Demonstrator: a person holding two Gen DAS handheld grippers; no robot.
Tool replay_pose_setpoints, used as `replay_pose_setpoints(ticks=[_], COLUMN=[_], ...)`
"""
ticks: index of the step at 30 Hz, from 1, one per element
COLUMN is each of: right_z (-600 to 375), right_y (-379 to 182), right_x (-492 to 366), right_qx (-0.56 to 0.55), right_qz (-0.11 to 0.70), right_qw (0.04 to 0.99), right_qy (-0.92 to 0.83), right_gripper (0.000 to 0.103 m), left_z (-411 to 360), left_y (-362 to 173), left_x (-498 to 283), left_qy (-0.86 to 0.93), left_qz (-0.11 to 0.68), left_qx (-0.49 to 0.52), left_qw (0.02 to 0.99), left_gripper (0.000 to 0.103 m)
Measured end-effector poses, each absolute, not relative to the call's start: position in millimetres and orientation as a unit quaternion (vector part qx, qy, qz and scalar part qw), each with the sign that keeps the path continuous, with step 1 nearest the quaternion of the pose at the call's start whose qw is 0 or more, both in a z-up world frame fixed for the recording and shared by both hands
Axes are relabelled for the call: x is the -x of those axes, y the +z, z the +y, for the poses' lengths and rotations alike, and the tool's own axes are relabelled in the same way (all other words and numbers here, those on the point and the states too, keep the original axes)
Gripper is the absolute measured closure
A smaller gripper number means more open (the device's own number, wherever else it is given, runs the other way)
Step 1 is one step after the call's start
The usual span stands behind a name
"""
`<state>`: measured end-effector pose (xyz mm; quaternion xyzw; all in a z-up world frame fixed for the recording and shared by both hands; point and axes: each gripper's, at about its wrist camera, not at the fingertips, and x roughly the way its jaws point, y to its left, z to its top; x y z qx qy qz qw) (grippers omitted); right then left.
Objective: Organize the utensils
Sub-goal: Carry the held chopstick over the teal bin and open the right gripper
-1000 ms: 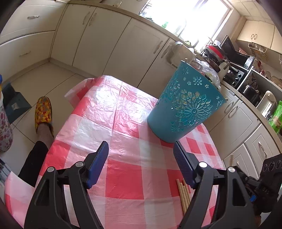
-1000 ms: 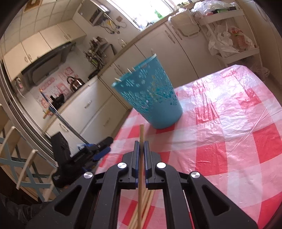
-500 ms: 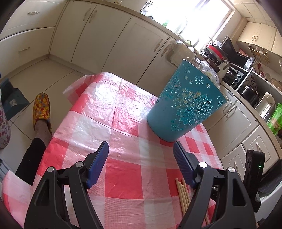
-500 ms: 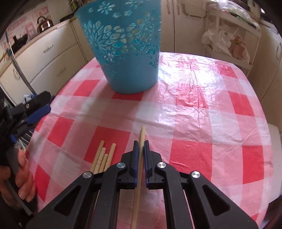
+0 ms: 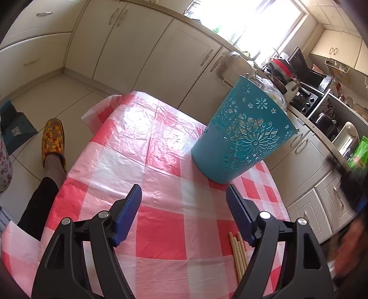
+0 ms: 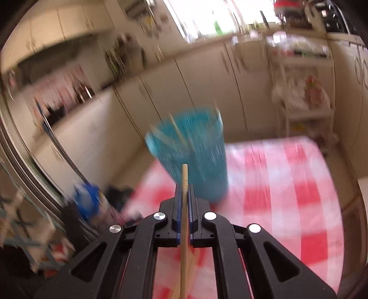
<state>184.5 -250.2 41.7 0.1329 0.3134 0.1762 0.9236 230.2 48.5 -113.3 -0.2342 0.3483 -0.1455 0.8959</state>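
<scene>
Red-checked tablecloth (cream cabinets behind); left gripper fingers wide, right gripper pinching a chopstick.

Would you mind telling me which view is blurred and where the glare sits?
Right wrist view: motion blur smears the teal basket and kitchen; only the right gripper and its chopstick stay sharp. Left wrist view: sharp, the window blown out, sheen on the tablecloth.

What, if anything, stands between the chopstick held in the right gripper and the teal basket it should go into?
Nothing visible does. The right gripper is shut on one chopstick, whose tip points at the teal basket just ahead. Only checked tablecloth lies between them, though this view is blurred.
</scene>
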Motion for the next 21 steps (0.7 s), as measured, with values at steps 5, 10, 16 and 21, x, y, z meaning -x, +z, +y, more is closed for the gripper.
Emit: replay_pose_setpoints(ticks=[5, 10, 16, 21], right_z=[-247, -223, -204, -202], right_y=[128, 137, 112, 78], right_x=[-223, -277, -328, -335], right_qx=[-0.166, -0.168, -0.153, -0.129], right_qz=[0.190, 0.135, 0.116, 0.170], right_qw=[0.949, 0.965, 0.978, 0.974], right_qy=[0.188, 0.149, 0.079, 0.077], right_gripper=[0.097, 0.097, 0.097, 0.094], left_z=[49, 51, 52, 54], left_y=[-113, -117, -118, -118], left_x=[-231, -233, -234, -233], left_qy=[-0.145, -0.145, -0.148, -0.150], left_qz=[0.349, 0.356, 0.354, 0.351], left_qx=[0.239, 0.250, 0.258, 0.260], left_qw=[0.894, 0.889, 0.887, 0.887], left_gripper=[0.031, 0.031, 0.031, 0.031])
